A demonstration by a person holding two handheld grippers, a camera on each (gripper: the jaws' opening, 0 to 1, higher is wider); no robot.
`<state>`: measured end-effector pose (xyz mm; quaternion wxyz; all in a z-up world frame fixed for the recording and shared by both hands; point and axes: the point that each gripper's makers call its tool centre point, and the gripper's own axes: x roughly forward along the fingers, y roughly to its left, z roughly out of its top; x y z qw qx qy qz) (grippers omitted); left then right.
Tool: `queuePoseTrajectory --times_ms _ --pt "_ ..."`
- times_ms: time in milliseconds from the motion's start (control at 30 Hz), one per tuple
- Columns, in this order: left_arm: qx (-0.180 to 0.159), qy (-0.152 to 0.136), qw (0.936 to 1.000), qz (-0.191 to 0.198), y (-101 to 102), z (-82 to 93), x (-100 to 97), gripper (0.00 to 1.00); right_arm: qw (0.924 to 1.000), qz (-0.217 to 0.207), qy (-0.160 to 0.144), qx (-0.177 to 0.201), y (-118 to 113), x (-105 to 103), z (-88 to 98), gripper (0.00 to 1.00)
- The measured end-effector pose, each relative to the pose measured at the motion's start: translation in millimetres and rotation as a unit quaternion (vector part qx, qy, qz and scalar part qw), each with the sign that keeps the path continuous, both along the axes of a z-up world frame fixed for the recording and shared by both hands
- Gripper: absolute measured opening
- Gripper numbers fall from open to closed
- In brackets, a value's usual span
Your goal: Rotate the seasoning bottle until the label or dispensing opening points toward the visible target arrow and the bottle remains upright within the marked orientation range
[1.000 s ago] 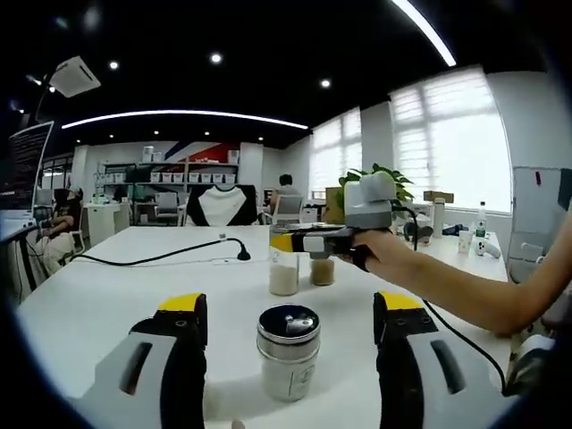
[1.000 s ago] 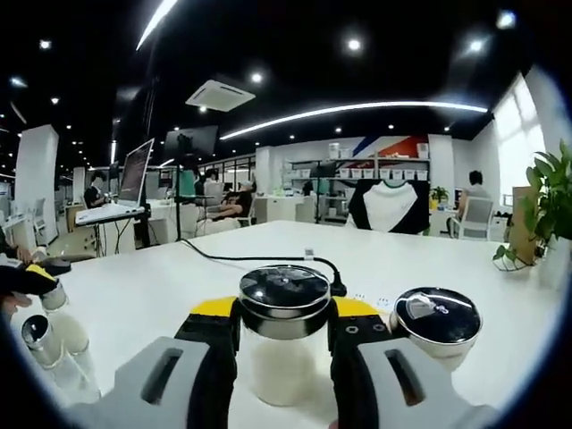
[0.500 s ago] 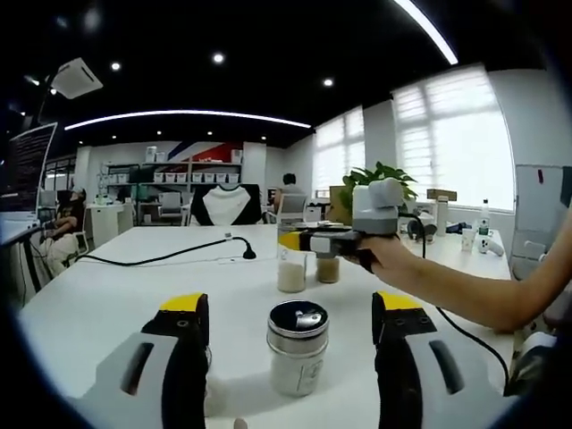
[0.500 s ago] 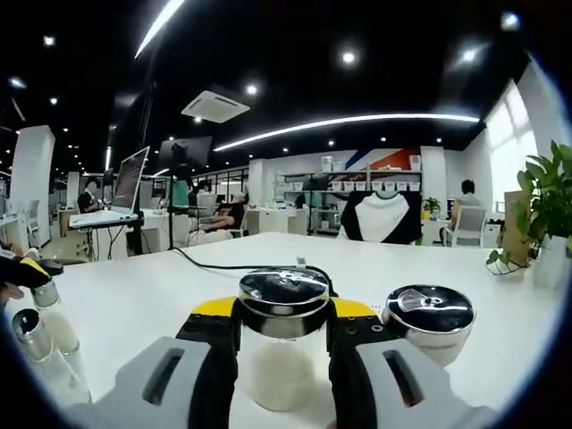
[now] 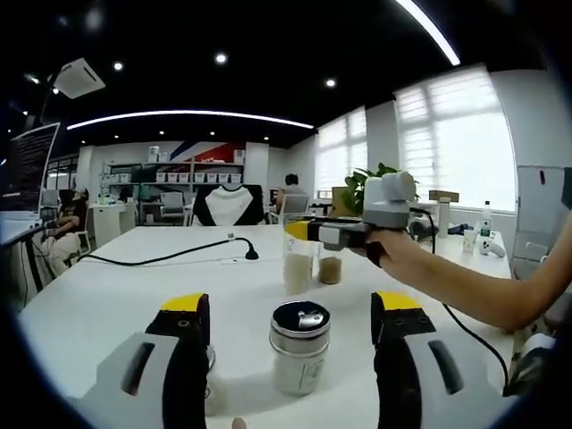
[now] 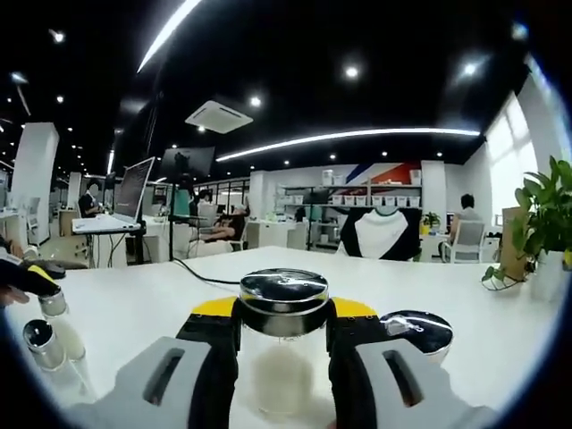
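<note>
Our right claw (image 6: 284, 357) is clamped on the seasoning bottle (image 6: 284, 349), seemingly lifted mid-rotation, while our left claw (image 5: 290, 357) stands apart; next we twist it toward the arrow.

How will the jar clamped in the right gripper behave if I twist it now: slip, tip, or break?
The seasoning jar looks like clear glass with a shiny metal lid, so probably rigid but breakable if dropped. Its smooth wall may slip between the right gripper jaws. Partly filled with pale powder, it likely feels moderately heavy.
</note>
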<state>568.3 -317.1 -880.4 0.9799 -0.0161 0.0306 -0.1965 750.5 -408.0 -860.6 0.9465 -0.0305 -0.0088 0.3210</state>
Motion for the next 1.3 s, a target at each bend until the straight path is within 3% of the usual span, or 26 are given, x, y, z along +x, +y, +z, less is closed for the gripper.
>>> queuePoseTrajectory --times_ms 333,667,1300 --pt "-0.004 0.001 1.0 -0.002 -3.7 0.7 -3.6 0.78 0.9994 0.008 0.007 0.032 -7.0 -13.2 5.1 0.35" --pt "0.001 -0.003 0.9999 -0.011 -12.6 4.0 -8.6 0.78 0.9995 0.008 0.003 0.029 -10.3 -35.6 3.5 0.35" --pt "-0.001 0.002 0.9996 -0.028 -25.0 1.5 -17.4 0.78 0.9993 0.014 0.007 0.035 -20.2 -56.8 -2.6 0.35"
